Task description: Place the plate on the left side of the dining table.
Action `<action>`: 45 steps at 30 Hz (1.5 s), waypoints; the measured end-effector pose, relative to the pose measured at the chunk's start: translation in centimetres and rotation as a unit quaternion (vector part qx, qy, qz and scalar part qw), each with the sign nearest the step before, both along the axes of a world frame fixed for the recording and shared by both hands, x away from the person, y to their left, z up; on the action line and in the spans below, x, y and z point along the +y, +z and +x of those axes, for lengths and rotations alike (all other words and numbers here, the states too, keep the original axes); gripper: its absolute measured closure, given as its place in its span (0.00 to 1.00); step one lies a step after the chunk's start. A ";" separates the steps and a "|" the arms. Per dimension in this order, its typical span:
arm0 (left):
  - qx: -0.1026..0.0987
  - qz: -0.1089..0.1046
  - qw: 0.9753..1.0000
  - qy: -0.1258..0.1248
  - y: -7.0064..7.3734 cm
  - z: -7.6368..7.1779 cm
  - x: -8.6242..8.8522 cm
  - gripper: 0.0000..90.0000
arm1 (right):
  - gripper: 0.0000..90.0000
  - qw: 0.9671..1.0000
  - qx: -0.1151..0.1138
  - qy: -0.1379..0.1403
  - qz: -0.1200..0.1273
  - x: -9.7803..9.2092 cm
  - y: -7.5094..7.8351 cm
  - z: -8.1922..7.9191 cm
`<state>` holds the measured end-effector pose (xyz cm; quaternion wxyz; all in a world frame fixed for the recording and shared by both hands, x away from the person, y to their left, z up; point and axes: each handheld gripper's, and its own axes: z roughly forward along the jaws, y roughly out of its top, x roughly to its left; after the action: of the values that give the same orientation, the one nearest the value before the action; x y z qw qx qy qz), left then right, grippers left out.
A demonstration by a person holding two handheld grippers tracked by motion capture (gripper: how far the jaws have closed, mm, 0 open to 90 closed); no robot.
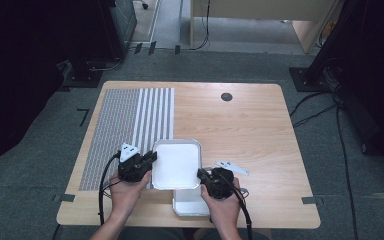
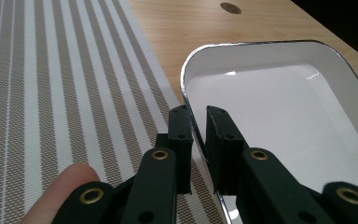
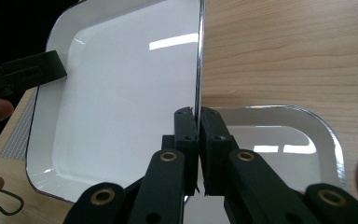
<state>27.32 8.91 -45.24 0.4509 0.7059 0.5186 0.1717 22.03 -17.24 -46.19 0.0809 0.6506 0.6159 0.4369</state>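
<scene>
— While both hands grip it, where is the white tray point(image 1: 176, 164)?
— Near the counter's point(image 1: 250, 130) six o'clock edge, overlapping a second tray point(image 1: 190, 204).
— And the fingers?
— Left gripper point(image 1: 151, 157) clamps its nine o'clock rim; right gripper point(image 1: 201, 173) clamps its three o'clock rim.

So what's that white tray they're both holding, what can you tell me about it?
The upper tray is a shallow white rectangle with rounded corners, a glossy inside and a thin dark-edged rim; it looks like enamel or plastic. It is empty. The left gripper pinches its left rim, the right gripper its right rim. It sits above a second similar tray, beside the striped mat.
</scene>
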 end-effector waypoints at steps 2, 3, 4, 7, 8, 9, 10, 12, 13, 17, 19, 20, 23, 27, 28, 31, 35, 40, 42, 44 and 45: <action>0.002 -0.001 1.000 0.003 0.0 0.1 0.5 0.91 | 0.98 1.000 0.001 0.003 0.001 0.5 0.0 0.3; 0.002 -0.001 1.000 0.006 0.0 0.2 0.7 0.91 | 0.98 1.000 0.003 0.004 0.001 0.8 -0.1 0.4; 0.002 -0.001 1.000 0.007 -0.1 0.2 1.1 0.91 | 0.98 1.000 0.005 0.006 0.001 1.1 -0.1 0.5; 0.001 0.000 1.000 0.013 -0.1 0.4 1.7 0.92 | 0.98 1.000 0.006 0.011 -0.002 2.0 -0.2 0.9; 0.002 0.000 1.000 0.016 -0.1 0.5 2.0 0.92 | 0.98 1.000 0.009 0.010 -0.001 2.2 -0.2 1.0; 0.002 0.000 1.000 0.018 -0.1 0.5 2.2 0.92 | 0.98 1.000 0.006 0.013 -0.003 2.5 -0.2 1.2; 0.001 0.000 1.000 0.020 -0.1 0.6 2.5 0.92 | 0.98 1.000 0.007 0.013 -0.001 2.7 -0.2 1.3; 0.000 0.000 1.000 0.024 -0.1 0.8 3.0 0.93 | 0.98 1.000 0.009 0.015 0.000 3.3 -0.3 1.5; 0.000 -0.001 1.000 0.027 0.0 0.9 3.3 0.93 | 0.98 1.000 0.009 0.016 -0.001 3.5 -0.3 1.7; 0.000 -0.002 0.999 0.034 0.0 1.1 4.6 0.94 | 0.97 1.000 0.015 0.023 0.001 4.8 -0.3 2.2; 0.002 -0.004 0.999 0.038 -0.1 1.3 5.2 0.94 | 0.98 1.000 0.017 0.026 0.000 5.5 -0.3 2.5; 0.003 -0.004 0.999 0.041 -0.2 1.4 5.5 0.94 | 0.97 0.999 0.018 0.028 -0.001 5.8 -0.3 2.7; 0.003 -0.005 0.999 0.048 -0.3 1.6 6.3 0.95 | 0.97 0.999 0.021 0.033 -0.002 6.7 -0.4 3.2; 0.000 -0.001 0.998 0.057 -0.1 2.0 7.3 0.96 | 0.97 0.999 0.031 0.037 0.006 7.8 -0.6 3.9; -0.001 -0.002 0.998 0.059 -0.1 2.0 7.4 0.96 | 0.98 0.999 0.033 0.039 0.008 8.1 -0.7 4.1; -0.003 0.002 0.998 0.063 0.0 2.5 8.0 0.96 | 0.98 0.998 0.037 0.040 0.012 8.7 -0.7 4.6; -0.004 0.009 0.998 0.067 0.1 3.2 8.5 0.96 | 0.98 0.998 0.039 0.042 0.015 9.5 -0.8 5.4; -0.005 0.013 0.997 0.078 0.0 4.0 9.3 0.96 | 0.98 0.998 0.043 0.043 0.008 10.4 -0.7 6.6; -0.003 0.014 0.997 0.081 -0.1 4.4 9.6 0.96 | 0.98 0.998 0.044 0.045 0.006 10.8 -0.8 7.0; -0.003 0.017 0.996 0.084 -0.1 4.8 9.8 0.96 | 0.98 0.998 0.044 0.046 0.005 11.2 -0.8 7.5; -0.003 0.016 0.996 0.087 -0.1 5.0 9.9 0.96 | 0.98 0.998 0.044 0.046 0.006 11.3 -0.9 7.7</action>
<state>32.32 18.83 -45.38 0.4246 0.6644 0.5742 0.2203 29.72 -5.91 -47.07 0.0293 0.6407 0.6456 0.4145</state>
